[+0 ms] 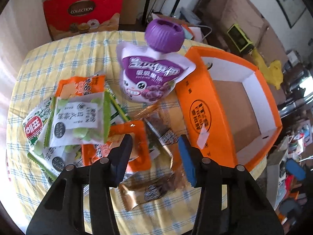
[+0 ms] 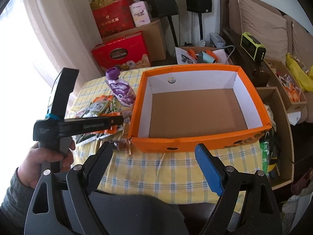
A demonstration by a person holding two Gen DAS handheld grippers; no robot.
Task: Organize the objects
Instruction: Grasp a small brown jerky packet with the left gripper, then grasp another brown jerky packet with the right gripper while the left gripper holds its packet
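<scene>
We are holding the left hand-held gripper (image 1: 154, 152) part-open over the packets (image 1: 82, 117), gripping nothing; the right hand-held gripper (image 2: 154, 168) is gaping empty before the orange box (image 2: 195, 137) on the surface (image 2: 156, 176).

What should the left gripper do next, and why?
Probably lower the left gripper and close its fingers on the brown snack packet just beyond them. The fingers stand apart above the pile, the orange box beside it is empty, and the right gripper waits open.
</scene>
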